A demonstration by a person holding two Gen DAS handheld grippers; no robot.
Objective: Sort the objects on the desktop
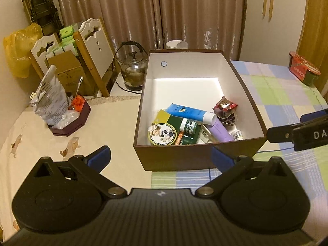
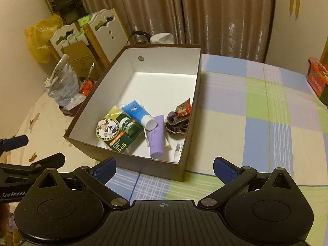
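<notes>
Brown cardboard box (image 2: 131, 164), glossy blue tube (image 2: 138, 113), checked tablecloth (image 2: 256, 110)

Ahead of my left gripper (image 1: 161, 156) stands the box (image 1: 242, 78); tubes (image 1: 190, 112), a round tin (image 1: 163, 134) and a scrunchie (image 1: 226, 117) lie at its near end. Kettle (image 1: 133, 69) behind-left; tray (image 1: 69, 123) further left; my right gripper (image 2: 165, 169) beside it.
</notes>
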